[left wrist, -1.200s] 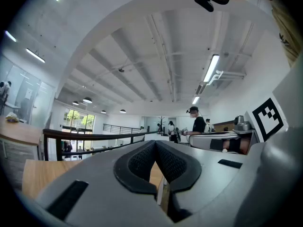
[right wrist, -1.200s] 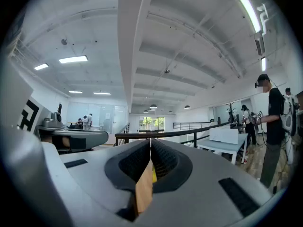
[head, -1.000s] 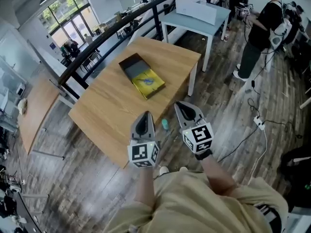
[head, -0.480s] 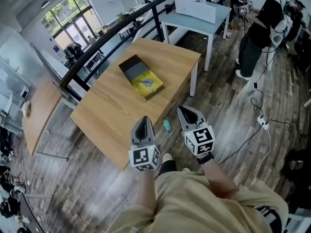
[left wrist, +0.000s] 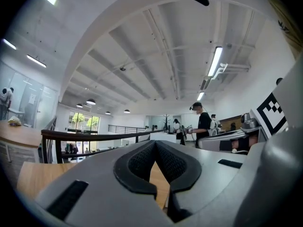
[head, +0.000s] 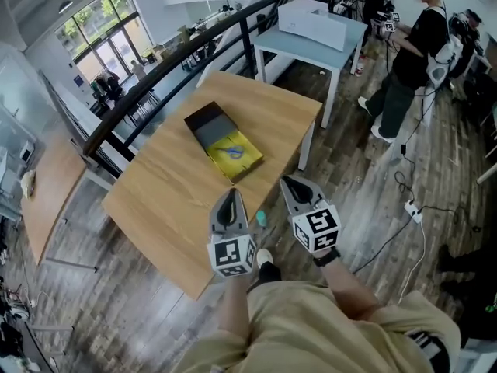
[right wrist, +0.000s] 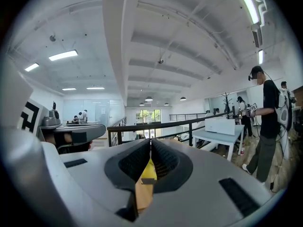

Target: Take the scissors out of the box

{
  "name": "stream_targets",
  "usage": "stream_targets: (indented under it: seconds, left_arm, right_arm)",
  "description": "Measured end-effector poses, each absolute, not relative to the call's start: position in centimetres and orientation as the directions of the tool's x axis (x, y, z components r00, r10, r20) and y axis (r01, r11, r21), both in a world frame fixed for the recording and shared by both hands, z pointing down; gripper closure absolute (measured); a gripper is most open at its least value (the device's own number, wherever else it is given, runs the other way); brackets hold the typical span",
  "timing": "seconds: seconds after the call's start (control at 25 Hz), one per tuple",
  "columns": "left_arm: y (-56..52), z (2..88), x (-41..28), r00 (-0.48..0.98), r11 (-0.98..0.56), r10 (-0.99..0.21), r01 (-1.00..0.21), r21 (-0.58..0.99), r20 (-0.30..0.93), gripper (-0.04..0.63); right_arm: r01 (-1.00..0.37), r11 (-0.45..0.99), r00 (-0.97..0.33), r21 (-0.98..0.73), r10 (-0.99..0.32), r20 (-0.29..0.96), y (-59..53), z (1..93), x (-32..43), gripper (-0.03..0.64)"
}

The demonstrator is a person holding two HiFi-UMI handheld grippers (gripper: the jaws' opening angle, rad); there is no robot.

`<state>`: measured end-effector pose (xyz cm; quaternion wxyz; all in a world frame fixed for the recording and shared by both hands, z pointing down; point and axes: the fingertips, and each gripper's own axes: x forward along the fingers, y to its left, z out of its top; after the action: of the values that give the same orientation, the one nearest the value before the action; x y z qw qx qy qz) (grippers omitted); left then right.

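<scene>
My left gripper point(head: 231, 196) and right gripper point(head: 295, 185) hover side by side over the nearest edge of the wooden table point(head: 171, 193). Both have their jaws pressed together with nothing between them. Farther across the table, well apart from both grippers, the open box point(head: 203, 121) lies flat. The scissors point(head: 232, 149) rest inside its yellow half.

Black railing point(head: 194, 49) runs past the wooden table's point(head: 171, 193) far-left edge. Beyond its far-right edge stands a pale blue table point(head: 356, 29) carrying a white carton point(head: 314, 20), with a person point(head: 411, 61) standing beside it. A small teal item point(head: 262, 219) (unidentifiable) lies just off the near-right edge. A power strip point(head: 412, 209) lies on the floor.
</scene>
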<state>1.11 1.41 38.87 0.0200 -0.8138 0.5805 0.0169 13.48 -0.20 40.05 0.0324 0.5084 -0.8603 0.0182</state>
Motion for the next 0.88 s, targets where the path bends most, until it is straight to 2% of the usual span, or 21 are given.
stream_targets:
  seconds: [0.2,0.56,0.72,0.88]
  left_arm:
    - [-5.3,37.6,-1.6,0.314,-0.314,-0.948,-0.949,-0.012,-0.053,0.583]
    - [-13.1,39.1,-8.2,0.257,-0.258,-0.966,-0.965,0.051,-0.029,0.583]
    - [-14.6,41.9,-10.6,0.249,-0.247,-0.969,-0.966,0.076,0.015,0.583]
    - [-16.8,45.8,-11.9,0.238,-0.227,-0.968,-0.966,0.127,0.084,0.583]
  right_arm:
    - [-0.864,0.502,-0.5,0.033,-0.864,0.063,-6.6,38.4,10.1,0.601]
    - [-0.827,0.559,-0.547,0.055,-0.824,0.146,-14.5,40.4,3.8,0.601]
    - [-0.832,0.553,-0.532,0.048,-0.819,0.216,-16.4,43.5,2.4,0.601]
    - [-0.811,0.582,-0.524,0.066,-0.772,0.359,-19.1,48.1,1.1,0.601]
